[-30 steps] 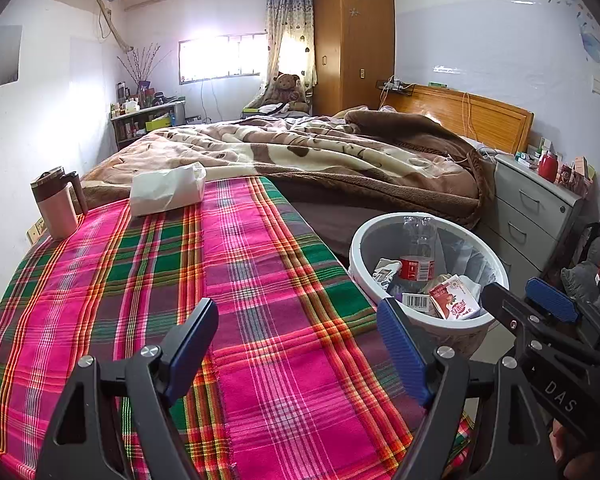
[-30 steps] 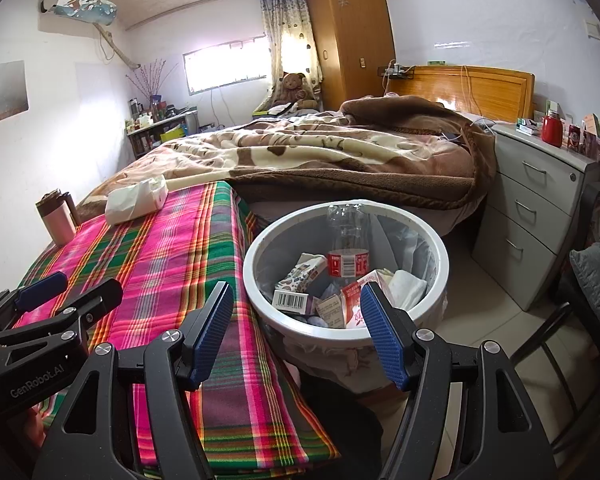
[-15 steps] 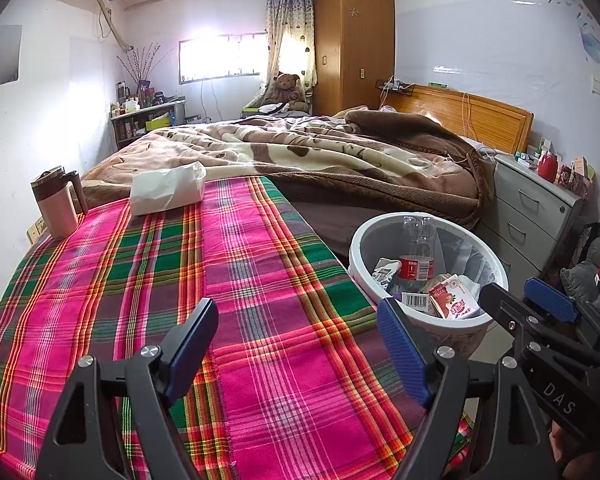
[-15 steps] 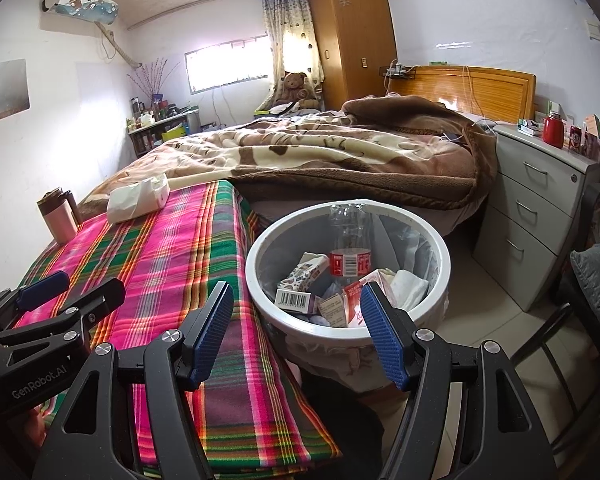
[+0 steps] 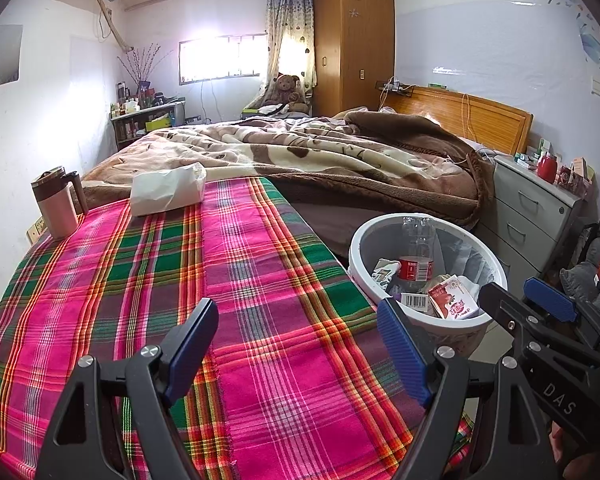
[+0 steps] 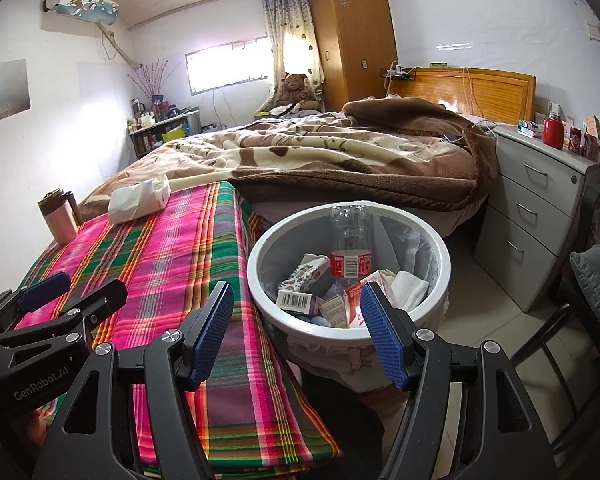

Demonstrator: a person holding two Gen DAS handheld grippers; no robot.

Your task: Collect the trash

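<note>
A round white trash bin [image 6: 256,280] [image 5: 356,264] stands on the floor beside the table. Inside it lie a clear plastic bottle [image 6: 350,240] [image 5: 418,248] with a red label, small cartons [image 6: 306,272] and crumpled paper. My left gripper [image 5: 300,344] hovers open over the plaid tablecloth [image 5: 140,280], nothing between its blue pads. My right gripper [image 6: 296,328] hangs open above the bin's near rim, also empty. Each gripper shows at the edge of the other's view. A white tissue pack [image 5: 166,194] [image 6: 138,200] lies at the table's far end.
A pink lidded mug [image 5: 56,204] stands at the table's far left corner by the wall. A bed with a brown blanket [image 5: 300,160] lies behind table and bin. A grey drawer unit [image 6: 540,208] stands to the right, a dark chair [image 6: 592,280] nearer.
</note>
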